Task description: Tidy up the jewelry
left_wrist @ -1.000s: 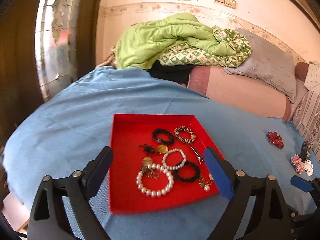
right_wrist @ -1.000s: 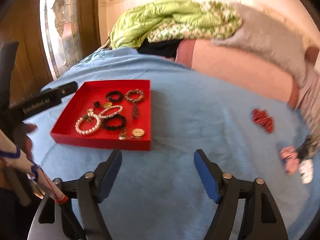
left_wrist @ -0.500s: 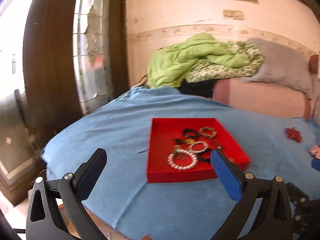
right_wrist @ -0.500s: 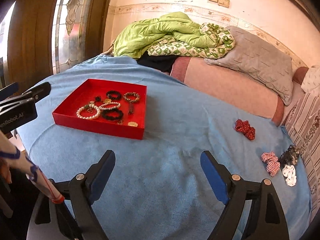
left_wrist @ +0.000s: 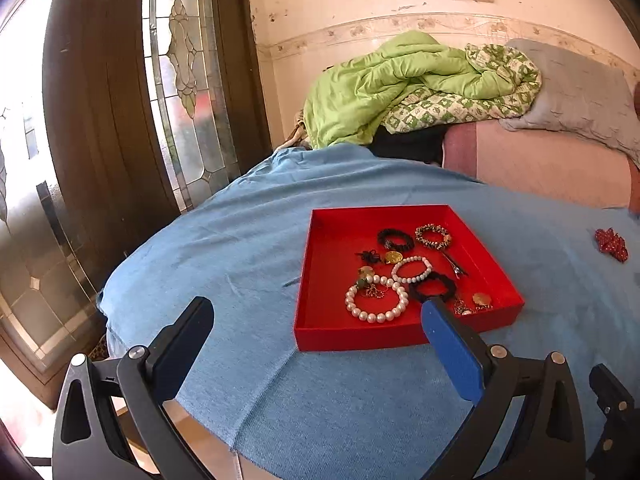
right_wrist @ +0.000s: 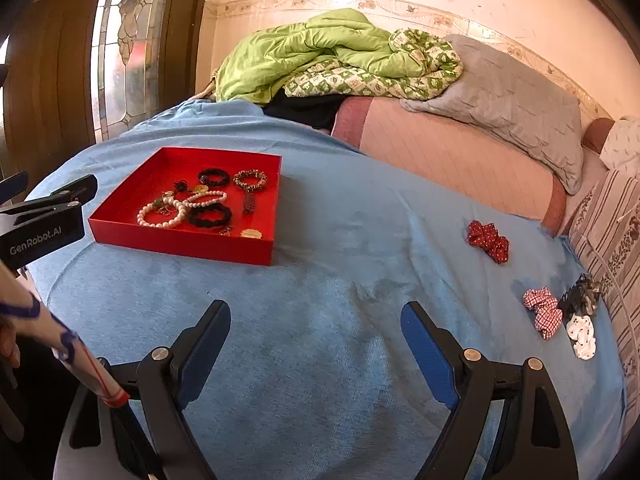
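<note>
You are holding both the left gripper (left_wrist: 316, 320) and the right gripper (right_wrist: 316, 322) with fingers wide apart, gripping nothing. Bracelets are lying jumbled in the red tray (right_wrist: 182, 236) on the bed; sorting looks hardly begun.

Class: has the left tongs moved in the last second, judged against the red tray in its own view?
Yes. The left tongs has pulled back and left: the red tray, earlier between its fingers, now lies farther ahead, to the right.

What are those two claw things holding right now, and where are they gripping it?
Nothing. The left gripper and right gripper are both open and empty above the blue blanket.
</note>
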A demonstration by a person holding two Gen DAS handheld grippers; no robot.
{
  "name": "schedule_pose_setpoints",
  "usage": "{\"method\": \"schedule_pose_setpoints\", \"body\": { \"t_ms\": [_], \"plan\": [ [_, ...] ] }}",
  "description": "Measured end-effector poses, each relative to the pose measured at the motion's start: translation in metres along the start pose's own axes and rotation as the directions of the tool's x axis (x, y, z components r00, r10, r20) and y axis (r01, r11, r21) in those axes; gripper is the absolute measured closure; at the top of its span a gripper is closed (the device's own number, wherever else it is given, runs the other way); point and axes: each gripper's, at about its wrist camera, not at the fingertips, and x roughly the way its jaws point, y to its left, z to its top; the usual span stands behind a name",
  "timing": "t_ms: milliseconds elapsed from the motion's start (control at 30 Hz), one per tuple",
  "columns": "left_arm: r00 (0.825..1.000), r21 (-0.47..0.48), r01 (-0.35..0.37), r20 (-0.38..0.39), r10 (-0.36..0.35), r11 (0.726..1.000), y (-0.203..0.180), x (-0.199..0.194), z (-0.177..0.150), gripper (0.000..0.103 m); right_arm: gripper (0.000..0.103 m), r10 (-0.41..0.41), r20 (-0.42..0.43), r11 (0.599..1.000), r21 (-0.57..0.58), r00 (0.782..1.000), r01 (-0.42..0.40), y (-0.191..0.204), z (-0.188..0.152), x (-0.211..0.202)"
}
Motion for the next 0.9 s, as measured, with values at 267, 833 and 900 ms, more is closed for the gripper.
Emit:
{"method": "schedule_pose_setpoints", "body": {
  "t_ms": [267,833,900],
  "plan": [
    [1.000,-0.019,0.004,-0.014,-0.004,1.000,0.0059,0.0041,0.0013,0.000,0.013,-0.008,-0.015,1.000,-0.030,1.000,0.007,0.0061,-0.0024,0.0048],
    [1.000,-0.021,0.007,-0.022,-0.008,1.000,0.0067,0.0052,0.0012,0.000,0.013,-0.016,-0.032,0.999,-0.045,0.999,0.015,0.0093,-0.0044,0.0083],
    [1.000,-0.021,0.008,-0.022,-0.008,1.000,0.0069,0.0054,0.0009,0.000,0.013,-0.017,-0.033,0.999,-0.047,0.999,0.015,0.0093,-0.0047,0.0086]
  ]
}}
